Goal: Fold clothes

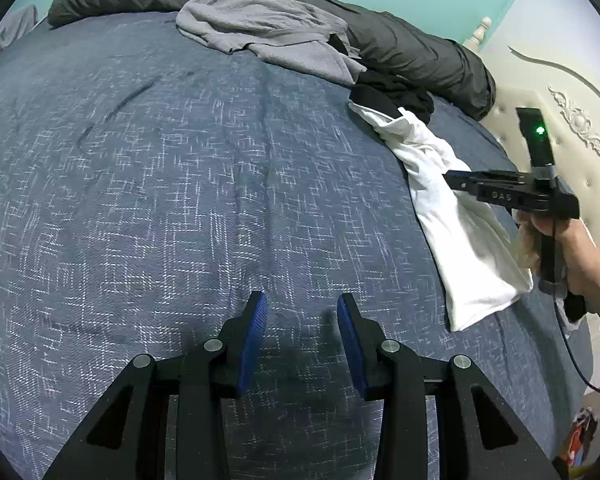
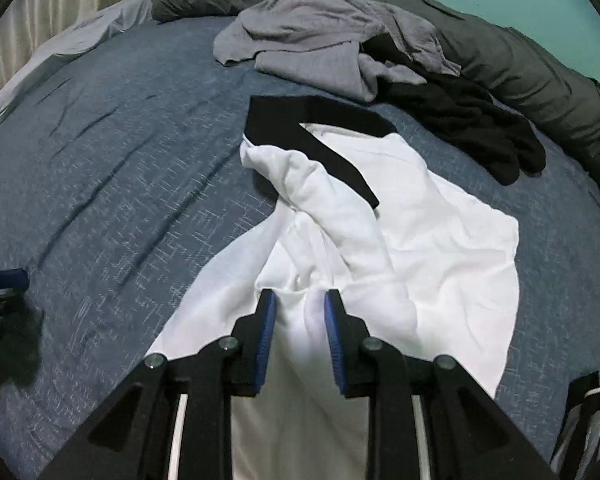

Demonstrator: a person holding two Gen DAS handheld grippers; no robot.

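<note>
A white garment with a black neckband (image 2: 420, 240) lies crumpled on the blue bedspread (image 2: 120, 200). My right gripper (image 2: 300, 304) hovers over its near edge, jaws parted, a soft ridge of white cloth lying between the pads without being pinched. In the left wrist view the same white garment (image 1: 472, 248) lies at the right, with a hand holding the right gripper (image 1: 450, 181) over it. My left gripper (image 1: 302, 312) stands open above bare bedspread (image 1: 180, 200), nothing between its blue pads (image 1: 256, 320).
A grey garment (image 2: 320, 36) and a black garment (image 2: 480, 124) lie heaped behind the white one. A dark grey duvet roll (image 2: 540, 68) runs along the far side. A cream headboard (image 1: 572, 128) rises at the right.
</note>
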